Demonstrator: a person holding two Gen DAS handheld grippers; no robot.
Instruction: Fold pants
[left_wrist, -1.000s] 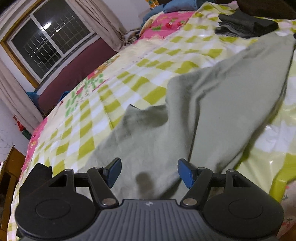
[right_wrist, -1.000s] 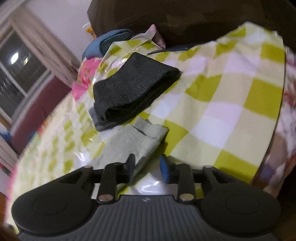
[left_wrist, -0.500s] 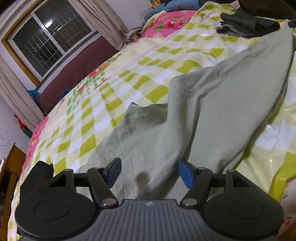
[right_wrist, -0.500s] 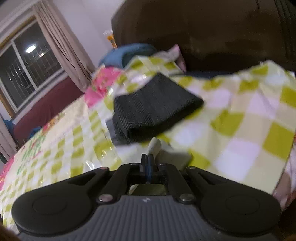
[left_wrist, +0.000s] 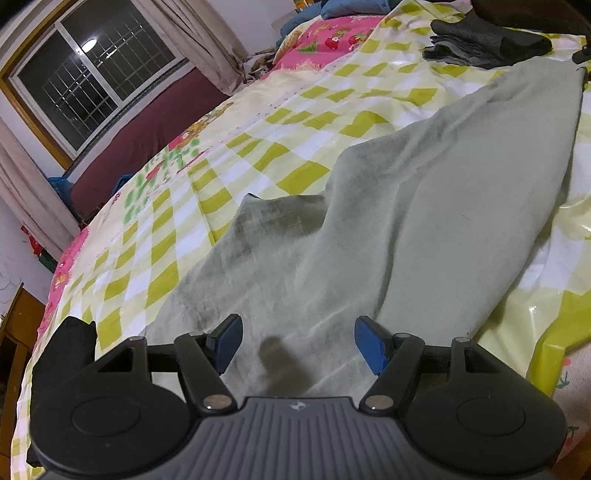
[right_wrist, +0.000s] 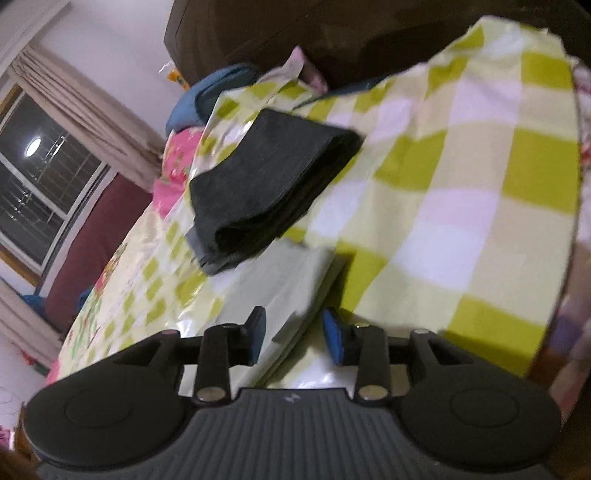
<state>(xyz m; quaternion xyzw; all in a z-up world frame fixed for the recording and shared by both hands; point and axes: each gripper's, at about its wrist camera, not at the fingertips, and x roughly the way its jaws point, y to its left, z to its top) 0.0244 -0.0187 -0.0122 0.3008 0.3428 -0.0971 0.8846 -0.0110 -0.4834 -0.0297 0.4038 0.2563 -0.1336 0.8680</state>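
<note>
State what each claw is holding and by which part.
Nothing. The left claw is open over the green pants; the right claw is open over their hem.

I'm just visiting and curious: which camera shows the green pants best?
The left wrist view: the pants spread across most of the bed, unfolded, one leg reaching toward the dark folded pile. The right wrist view shows only a blurred leg end before the open right claw.
</note>
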